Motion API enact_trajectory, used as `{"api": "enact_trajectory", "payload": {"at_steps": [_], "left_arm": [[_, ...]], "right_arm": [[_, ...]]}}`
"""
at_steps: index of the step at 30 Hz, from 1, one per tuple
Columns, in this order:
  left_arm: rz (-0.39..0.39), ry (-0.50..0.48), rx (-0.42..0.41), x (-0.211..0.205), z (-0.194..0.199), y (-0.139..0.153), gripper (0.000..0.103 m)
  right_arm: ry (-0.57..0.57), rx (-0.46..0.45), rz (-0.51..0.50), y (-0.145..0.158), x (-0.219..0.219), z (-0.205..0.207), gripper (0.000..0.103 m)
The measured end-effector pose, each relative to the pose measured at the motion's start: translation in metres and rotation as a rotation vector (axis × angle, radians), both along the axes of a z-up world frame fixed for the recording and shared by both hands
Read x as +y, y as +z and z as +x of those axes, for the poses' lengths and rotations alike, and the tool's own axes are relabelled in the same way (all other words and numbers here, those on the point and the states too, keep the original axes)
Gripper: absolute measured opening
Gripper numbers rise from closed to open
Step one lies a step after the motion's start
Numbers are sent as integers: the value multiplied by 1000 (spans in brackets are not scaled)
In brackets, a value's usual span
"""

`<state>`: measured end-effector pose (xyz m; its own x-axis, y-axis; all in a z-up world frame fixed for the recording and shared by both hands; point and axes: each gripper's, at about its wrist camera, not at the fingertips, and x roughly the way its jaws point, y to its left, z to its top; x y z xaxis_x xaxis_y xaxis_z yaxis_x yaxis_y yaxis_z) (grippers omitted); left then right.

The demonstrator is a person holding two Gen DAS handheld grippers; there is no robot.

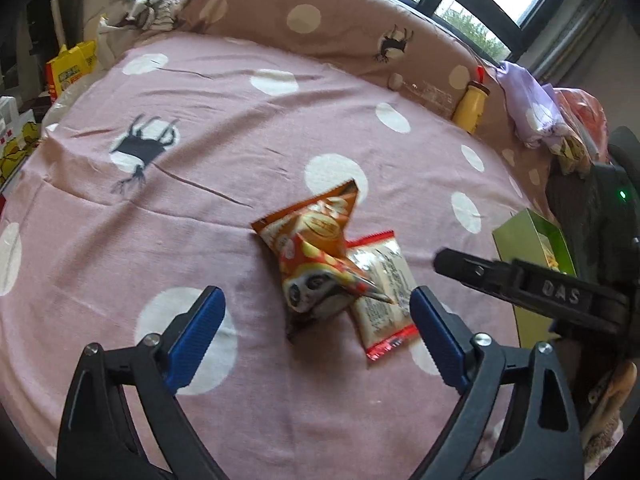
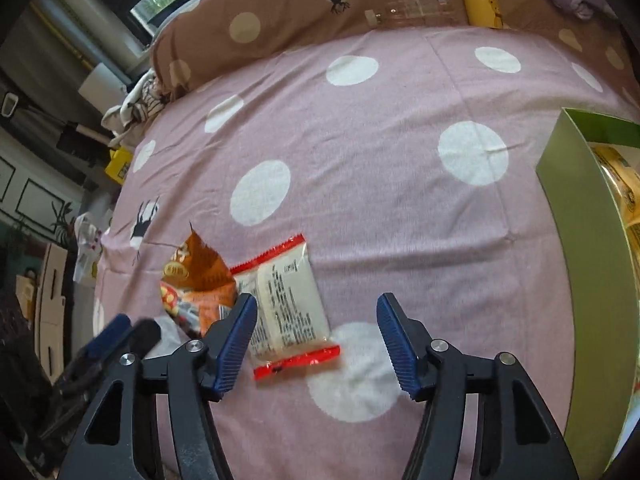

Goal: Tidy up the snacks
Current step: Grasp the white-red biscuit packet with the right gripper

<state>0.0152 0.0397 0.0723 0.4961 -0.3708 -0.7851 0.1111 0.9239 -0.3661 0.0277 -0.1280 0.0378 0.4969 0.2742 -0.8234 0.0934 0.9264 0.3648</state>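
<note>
While both grippers hover over the pink dotted bedspread (image 1: 200, 128), two snack packets lie loose near the middle of it, neither one held. Item one: orange snack bag (image 1: 316, 248), puffed and crumpled, printed with a cartoon animal face, lying partly over the second packet. Item two: white packet with red crimped ends (image 2: 288, 304), flat, printed side up, its left edge tucked under the orange bag. Item three: green box (image 2: 576, 216), open-topped, at the right edge of the bedspread, with yellow packaging visible inside; judged to be the collecting place, which would explain why the loose packets lie well apart from it. Left gripper (image 1: 316, 320): blue pads spread wide, framing both packets from the near side, nothing pinched; placement suggests it is lining up on the orange bag, the upper and more easily taken of the pair. Right gripper (image 2: 316, 344): jaws parted and empty, the white packet lying partly between them on the cloth but not pressed; it sits between the packets and the box. Background items, not part of the job: brown dotted pillow (image 1: 320, 16) along the far edge, yellow bottle (image 1: 472, 106) and a clear bottle (image 2: 416, 10) resting against it.
</note>
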Motion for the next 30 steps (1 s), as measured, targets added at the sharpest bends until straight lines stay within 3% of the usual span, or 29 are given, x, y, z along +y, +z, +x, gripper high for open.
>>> {"api": "enact_trajectory", "payload": {"at_steps": [4, 8, 14, 15, 17, 18, 20, 24, 30], "left_arm": [[-45, -87, 62, -24, -2, -13, 77], [-81, -97, 90, -38, 2, -25, 76], [-35, -83, 60, -51, 8, -30, 76], [-20, -85, 50, -53, 8, -30, 73], [5, -102, 38, -56, 7, -31, 52], [-17, -121, 57, -58, 10, -36, 36], [-20, -113, 55, -58, 9, -38, 38], [-6, -122, 13, -61, 3, -30, 36], [-41, -165, -76, -68, -19, -1, 37]], "right_arm": [[43, 9, 53, -16, 6, 14, 63], [78, -1, 47, -26, 13, 20, 63], [75, -11, 33, -35, 19, 20, 62], [79, -7, 48, -36, 18, 19, 60], [78, -4, 96, -39, 12, 17, 55], [70, -1, 121, -40, 9, 16, 50], [59, 8, 160, -42, 4, 13, 48], [59, 14, 142, -39, 5, 2, 48], [46, -32, 157, -16, -2, -22, 48]]}}
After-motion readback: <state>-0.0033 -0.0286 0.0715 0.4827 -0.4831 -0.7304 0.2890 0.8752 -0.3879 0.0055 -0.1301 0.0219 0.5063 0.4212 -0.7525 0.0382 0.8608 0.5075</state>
